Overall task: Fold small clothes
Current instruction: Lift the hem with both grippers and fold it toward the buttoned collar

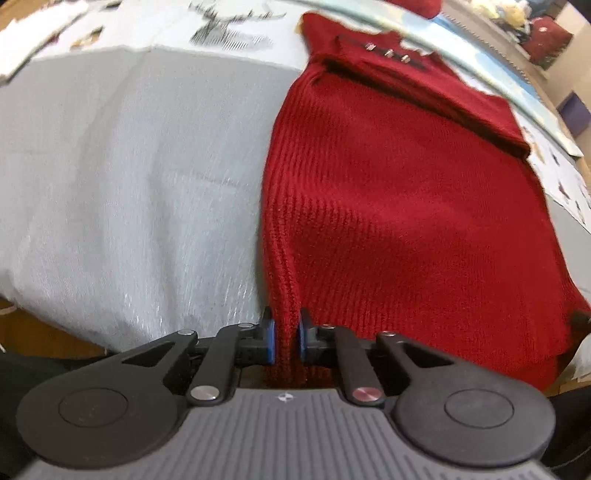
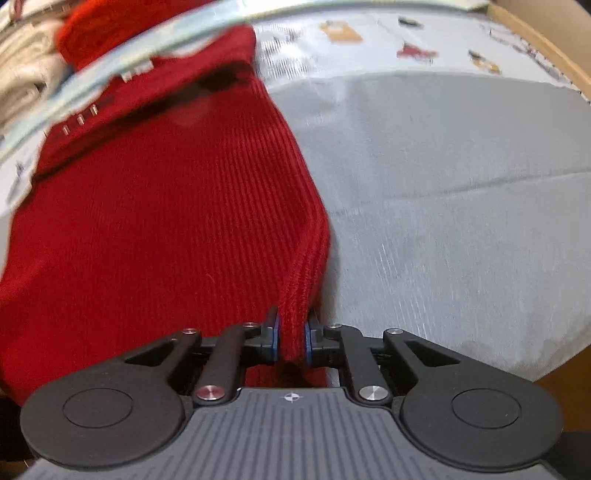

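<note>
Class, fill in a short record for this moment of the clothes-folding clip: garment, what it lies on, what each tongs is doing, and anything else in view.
garment: red knit sweater, spread flat, metal studs near its far end
surface: grey cloth over the table
left tongs: shut on the sweater's near left corner
right tongs: shut on the sweater's near right corner
fold: not yet made
elsewhere: another red garment at the far edge, blurred

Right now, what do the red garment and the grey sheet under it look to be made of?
Red garment: a soft, matte rib knit, likely wool or acrylic; vertical ribs show and it bunches where each gripper pinches it. Grey sheet: thin woven cloth with a faint sheen and creases; fibre unclear.
</note>
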Motion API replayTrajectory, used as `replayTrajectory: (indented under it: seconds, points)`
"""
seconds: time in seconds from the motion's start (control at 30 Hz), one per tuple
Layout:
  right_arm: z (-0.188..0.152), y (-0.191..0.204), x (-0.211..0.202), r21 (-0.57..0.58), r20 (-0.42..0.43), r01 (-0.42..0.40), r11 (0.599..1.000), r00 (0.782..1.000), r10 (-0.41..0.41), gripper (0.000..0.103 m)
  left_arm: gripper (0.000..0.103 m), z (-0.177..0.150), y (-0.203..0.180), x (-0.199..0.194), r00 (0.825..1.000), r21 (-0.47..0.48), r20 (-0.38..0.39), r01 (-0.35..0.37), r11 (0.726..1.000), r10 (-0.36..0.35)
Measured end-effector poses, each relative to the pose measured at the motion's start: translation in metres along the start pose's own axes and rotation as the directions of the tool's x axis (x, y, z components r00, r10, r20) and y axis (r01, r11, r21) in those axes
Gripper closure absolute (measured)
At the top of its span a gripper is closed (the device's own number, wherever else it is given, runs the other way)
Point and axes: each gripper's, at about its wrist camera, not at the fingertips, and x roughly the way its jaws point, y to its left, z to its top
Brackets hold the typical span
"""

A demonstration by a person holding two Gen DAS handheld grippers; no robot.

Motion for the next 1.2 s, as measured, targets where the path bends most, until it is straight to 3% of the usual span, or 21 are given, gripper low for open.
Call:
replayTrajectory:
  seconds: [0.13,0.23,0.43,0.63,0.7,0.8,0.9,1.07,1.2]
  points:
    - [0.004,-0.001,-0.032,0.048,0.108,-0.069,0.996,0.992,0.063,0.092,0.092,0.003,-0.01,-0.033,0.996,0.047,0.081,0.044,0.998,-0.048]
    - [0.006,-0.006,-0.062,0.084,0.188,-0.141,0.986,0.974,0.123,0.092,0.092,0.005,-0.011,-0.062,0.984,0.04,0.125,0.126,0.991,-0.13]
    - [-0.001,-0.016,-0.126,0.106,0.317,-0.273,0.956,0.921,0.228,0.093,0.093,0.004,-0.012,-0.135,0.948,0.1,0.226,0.206,0.973,-0.224]
    - [-0.017,-0.034,-0.194,0.089,0.392,-0.384,0.919,0.862,0.323,0.093,0.093,-0.011,0.0,-0.21,0.902,0.154,0.292,0.285,0.946,-0.319]
    - [-0.019,-0.043,-0.21,0.087,0.407,-0.393,0.915,0.853,0.327,0.093,0.093,-0.014,0.009,-0.22,0.893,0.152,0.298,0.304,0.941,-0.337]
    - [-0.012,-0.057,-0.209,0.134,0.397,-0.392,0.91,0.863,0.313,0.093,0.093,-0.006,0.018,-0.205,0.905,0.133,0.279,0.297,0.946,-0.323]
    - [0.006,-0.061,-0.185,0.171,0.347,-0.339,0.925,0.899,0.265,0.093,0.093,0.02,0.024,-0.173,0.929,0.09,0.243,0.265,0.96,-0.28]
    - [0.06,-0.056,-0.117,0.211,0.252,-0.278,0.937,0.942,0.222,0.093,0.093,0.088,0.03,-0.115,0.937,-0.004,0.203,0.291,0.957,-0.284]
    - [0.114,-0.05,-0.062,0.229,0.186,-0.241,0.943,0.962,0.2,0.093,0.093,0.144,0.029,-0.055,0.966,-0.011,0.135,0.223,0.975,-0.219]
